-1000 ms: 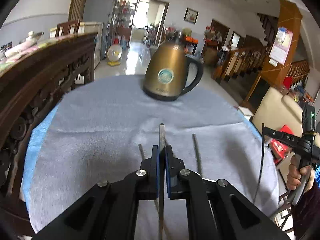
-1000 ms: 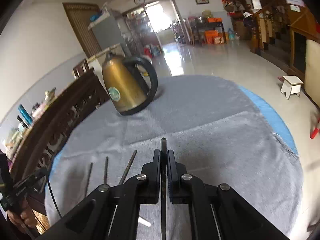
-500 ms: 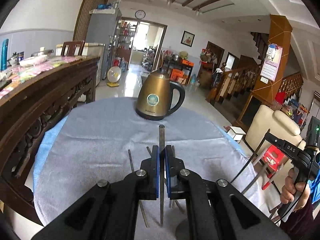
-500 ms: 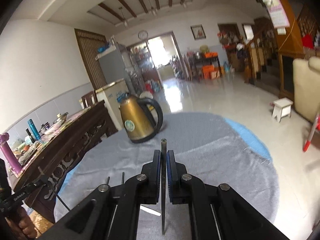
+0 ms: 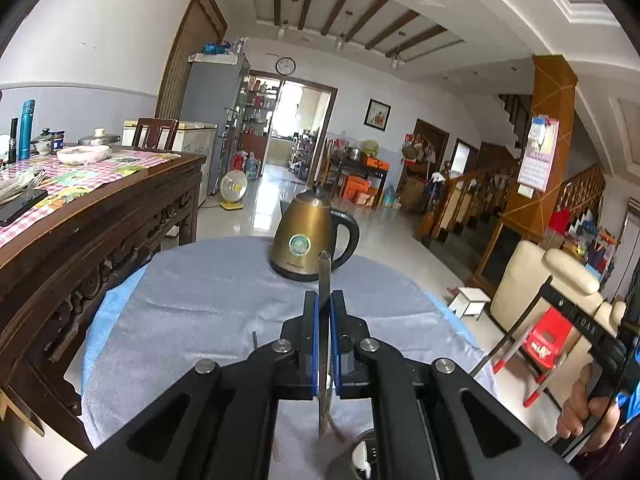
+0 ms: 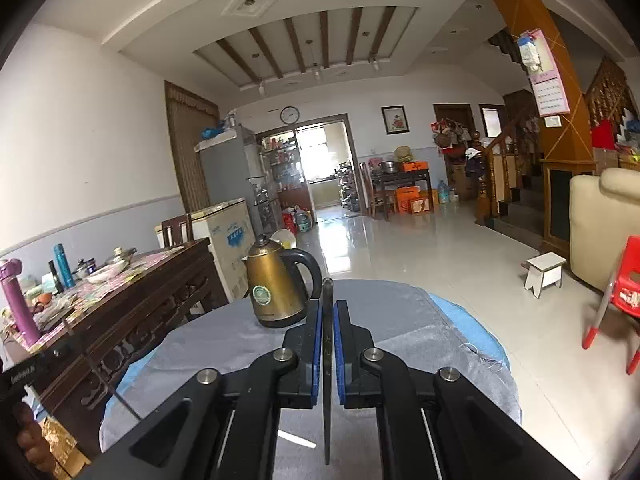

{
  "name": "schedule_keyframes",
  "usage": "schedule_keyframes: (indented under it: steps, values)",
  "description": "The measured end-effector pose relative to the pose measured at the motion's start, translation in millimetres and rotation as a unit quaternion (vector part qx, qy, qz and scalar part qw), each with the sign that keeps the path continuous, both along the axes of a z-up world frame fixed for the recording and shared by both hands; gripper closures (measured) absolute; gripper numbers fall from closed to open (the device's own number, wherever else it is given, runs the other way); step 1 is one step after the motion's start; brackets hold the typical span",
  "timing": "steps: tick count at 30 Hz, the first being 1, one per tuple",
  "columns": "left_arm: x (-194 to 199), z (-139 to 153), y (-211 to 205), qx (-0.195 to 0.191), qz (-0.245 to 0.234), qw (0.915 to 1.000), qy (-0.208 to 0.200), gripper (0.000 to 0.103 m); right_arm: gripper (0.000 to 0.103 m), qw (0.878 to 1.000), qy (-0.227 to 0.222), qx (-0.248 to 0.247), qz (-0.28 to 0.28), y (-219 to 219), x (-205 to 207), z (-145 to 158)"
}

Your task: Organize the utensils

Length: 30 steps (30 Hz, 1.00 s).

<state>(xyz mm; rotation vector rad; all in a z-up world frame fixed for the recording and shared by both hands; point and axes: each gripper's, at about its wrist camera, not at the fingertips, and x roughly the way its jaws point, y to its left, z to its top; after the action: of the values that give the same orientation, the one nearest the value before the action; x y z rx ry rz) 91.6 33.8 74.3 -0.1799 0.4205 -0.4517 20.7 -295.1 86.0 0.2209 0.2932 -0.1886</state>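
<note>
My left gripper (image 5: 324, 300) is shut on a thin flat metal utensil (image 5: 324, 276), held upright above the round table's grey cloth (image 5: 208, 304). My right gripper (image 6: 328, 308) is shut on a dark thin utensil (image 6: 328, 292), also lifted above the cloth (image 6: 400, 320). One more utensil end (image 5: 254, 338) lies on the cloth left of the left fingers. The right gripper also shows at the right edge of the left wrist view (image 5: 580, 328). A white utensil piece (image 6: 296, 439) lies on the cloth under the right gripper.
A gold electric kettle (image 5: 308, 240) stands at the far side of the table, also in the right wrist view (image 6: 276, 284). A carved wooden sideboard (image 5: 100, 220) with dishes stands close on the left. A cream sofa (image 5: 552, 292), red chair (image 6: 624, 292) and small white stool (image 6: 544, 272) are on the right.
Both grippers have risen and tilted up from the cloth, each carrying its utensil. The utensils lying on the cloth have dropped mostly out of view.
</note>
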Motion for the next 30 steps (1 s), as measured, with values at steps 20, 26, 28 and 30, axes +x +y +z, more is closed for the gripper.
schedule_keyframes:
  steps: [20, 26, 28, 30]
  values:
    - [-40, 47, 18, -0.073, -0.017, 0.9954, -0.060, 0.098, 0.096, 0.994, -0.016, 0.025, 0.104, 24, -45, 44]
    - [-43, 42, 10, -0.075, -0.031, 0.9954, -0.050, 0.098, 0.096, 0.990, -0.020, 0.051, 0.129, 24, -45, 47]
    - [-42, 37, 6, -0.073, -0.033, 0.9958, -0.044, 0.098, 0.096, 0.988, -0.018, 0.069, 0.140, 26, -43, 45]
    - [-41, 32, 1, -0.062, -0.028, 0.9968, -0.042, 0.098, 0.096, 0.987, -0.014, 0.075, 0.143, 30, -39, 40]
